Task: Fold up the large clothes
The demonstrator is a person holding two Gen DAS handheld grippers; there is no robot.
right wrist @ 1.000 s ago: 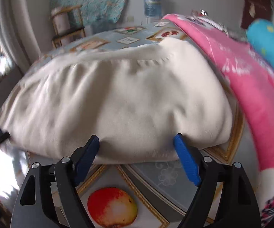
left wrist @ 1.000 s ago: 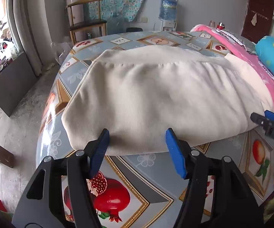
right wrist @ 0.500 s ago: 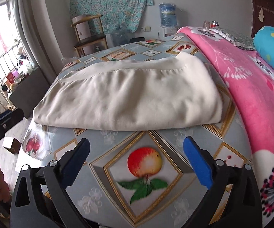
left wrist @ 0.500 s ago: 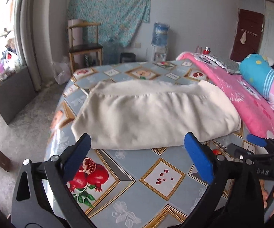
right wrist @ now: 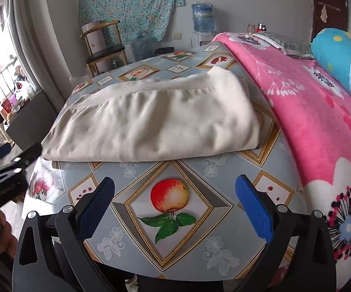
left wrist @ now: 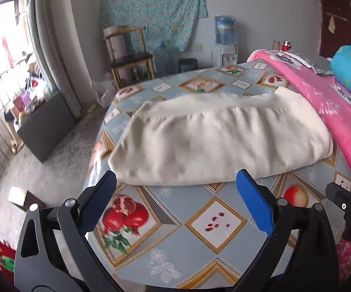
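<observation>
Cloth: a big cream-white soft garment (left wrist: 219, 141) lies folded into a thick flat stack on the bed. One long folded edge faces the near edge of the bed. It also shows in the right wrist view (right wrist: 156, 121).

Bed cover: a grey-blue shiny sheet with gold-framed fruit pictures (left wrist: 214, 221) covers the bed. The cream garment rests on it, back from the near edge.

Left gripper: the black tool with blue finger pads (left wrist: 175, 203) is spread wide and holds nothing. It hangs over the near edge of the bed, just in front of the garment, not touching it.

Right gripper: the second black tool with blue pads (right wrist: 175, 205) is also spread wide with nothing in it. It hangs over the near edge, above a red apple picture (right wrist: 170, 196), apart from the garment.

Blanket: a fluffy pink blanket with white flowers (right wrist: 316, 121) lies along the right side of the bed. The right end of the garment sits just beside it.

Pillow: a bright blue pillow with yellow dots (right wrist: 336, 48) rests on the pink blanket at the far right corner.

Chair: a wooden chair with a dark seat (left wrist: 129, 53) stands on the floor past the far edge of the bed.

Water bottle: a big blue water jug (right wrist: 201, 18) stands by the back wall.
</observation>
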